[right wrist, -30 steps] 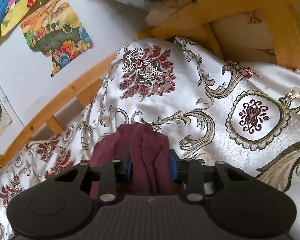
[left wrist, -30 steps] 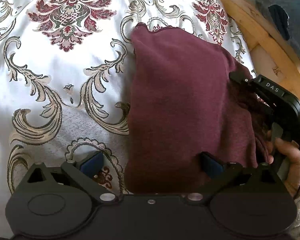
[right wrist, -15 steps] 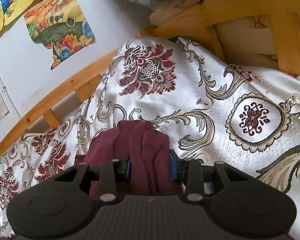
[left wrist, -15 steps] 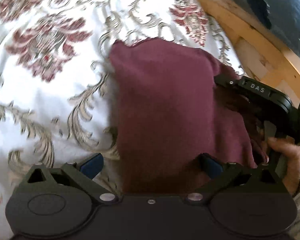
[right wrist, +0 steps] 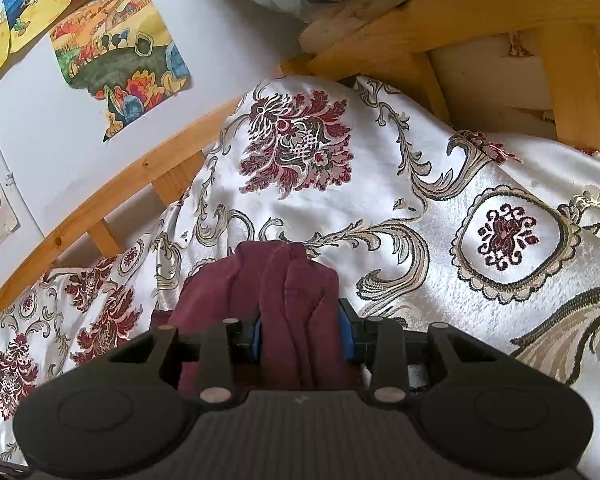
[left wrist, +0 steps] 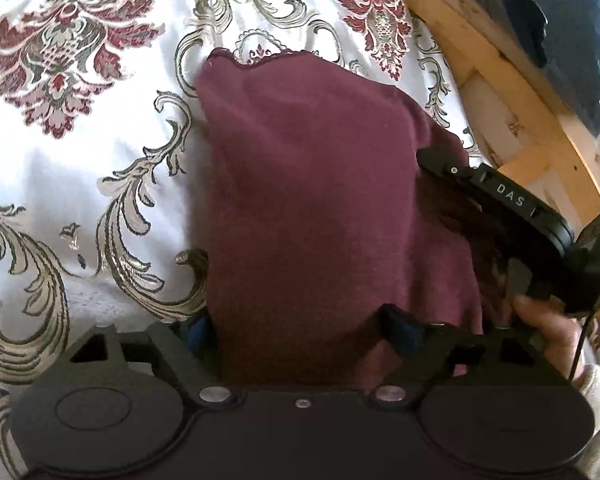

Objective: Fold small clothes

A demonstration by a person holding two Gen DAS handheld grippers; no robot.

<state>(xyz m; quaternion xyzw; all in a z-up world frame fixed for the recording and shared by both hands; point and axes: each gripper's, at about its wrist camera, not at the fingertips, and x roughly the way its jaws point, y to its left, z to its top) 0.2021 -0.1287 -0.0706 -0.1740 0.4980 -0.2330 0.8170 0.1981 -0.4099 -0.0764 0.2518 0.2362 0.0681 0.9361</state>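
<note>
Maroon garment lay on the patterned bedspread, apparently already doubled over; the left gripper was closing around its near edge, not yet pinching, while the right gripper clamped a bunched end, so further folding seemingly remained

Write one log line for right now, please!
left gripper: closing around cloth | right gripper: shut on cloth | cloth on bedspread
</note>
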